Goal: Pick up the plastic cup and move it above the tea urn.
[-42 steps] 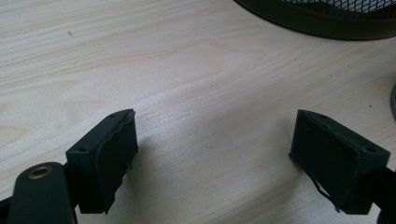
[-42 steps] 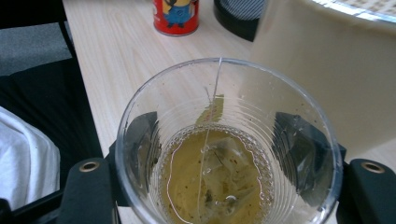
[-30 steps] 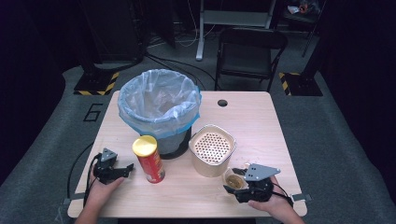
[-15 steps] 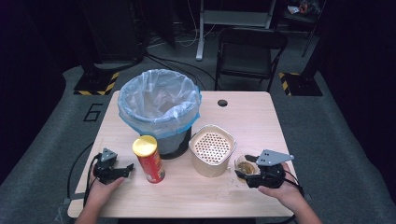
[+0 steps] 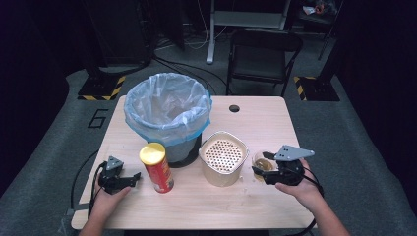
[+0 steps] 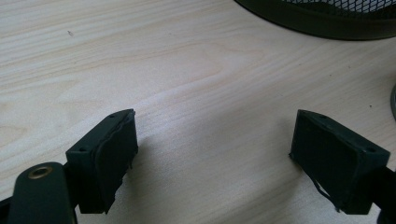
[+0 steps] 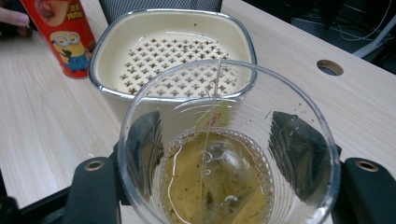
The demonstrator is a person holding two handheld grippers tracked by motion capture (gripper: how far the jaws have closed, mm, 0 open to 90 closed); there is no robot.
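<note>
I see the bin (image 5: 167, 115) with its blue liner at far left, the perforated strainer bowl (image 5: 223, 157) right of it. My right gripper (image 5: 264, 171) clamps a clear cup (image 7: 229, 149) of brownish liquid; my left gripper (image 5: 129, 180) rests wide open, holding nothing, left of the red can (image 5: 156, 168).

Folding chair (image 5: 263, 49) beyond table (image 5: 265, 115)

high view: up above the near edge of the table (image 5: 255, 206), looking forward and down, far off.
left gripper view: right down on the tabletop, super close.
right gripper view: close, faces the strainer bowl (image 7: 173, 51).
shared: strainer bowl and red can (image 5: 156, 167), high plus right gripper views.
</note>
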